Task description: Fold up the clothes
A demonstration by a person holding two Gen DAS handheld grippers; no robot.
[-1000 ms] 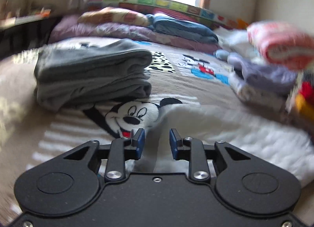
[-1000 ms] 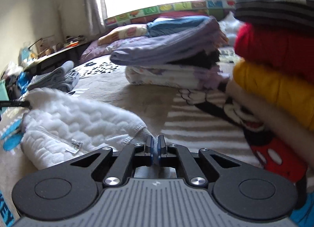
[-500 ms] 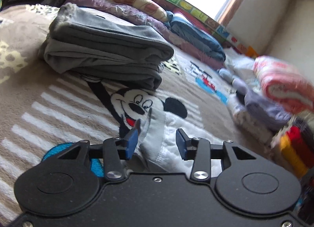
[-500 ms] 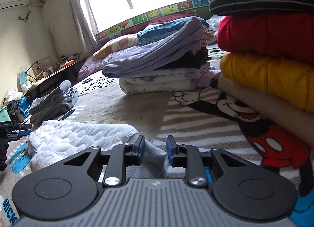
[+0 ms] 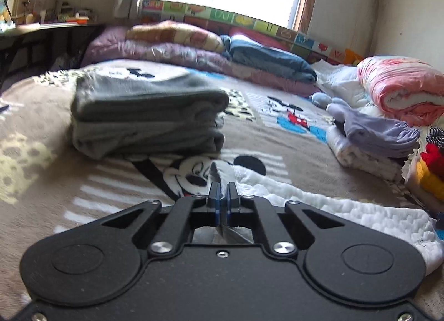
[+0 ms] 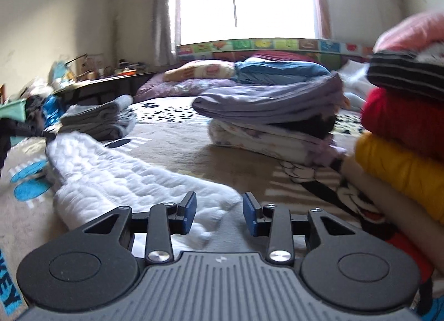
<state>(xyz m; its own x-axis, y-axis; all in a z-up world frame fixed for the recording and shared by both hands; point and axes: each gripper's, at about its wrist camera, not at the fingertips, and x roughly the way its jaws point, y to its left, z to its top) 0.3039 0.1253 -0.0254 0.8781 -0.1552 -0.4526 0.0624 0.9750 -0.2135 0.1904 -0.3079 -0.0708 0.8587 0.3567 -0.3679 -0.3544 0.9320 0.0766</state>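
Note:
A white quilted garment (image 5: 347, 210) lies stretched across the Mickey Mouse blanket (image 5: 263, 132). My left gripper (image 5: 222, 197) is shut on one corner of the garment, with cloth showing between and behind the blue pads. In the right wrist view the same white garment (image 6: 111, 171) runs from far left toward my right gripper (image 6: 219, 214), which is open just above its near end, holding nothing. The left gripper shows as a dark shape at the far left edge (image 6: 25, 126).
A folded grey stack (image 5: 144, 115) sits ahead on the left. A lilac and white folded stack (image 6: 272, 121) lies mid bed. A tall pile of yellow, red and striped clothes (image 6: 402, 132) stands close on the right. Pillows and quilts (image 5: 194, 49) line the window side.
My left gripper was open around the garment's corner and has closed on it. My right gripper was shut on the garment's other end, then opened wide and let it go.

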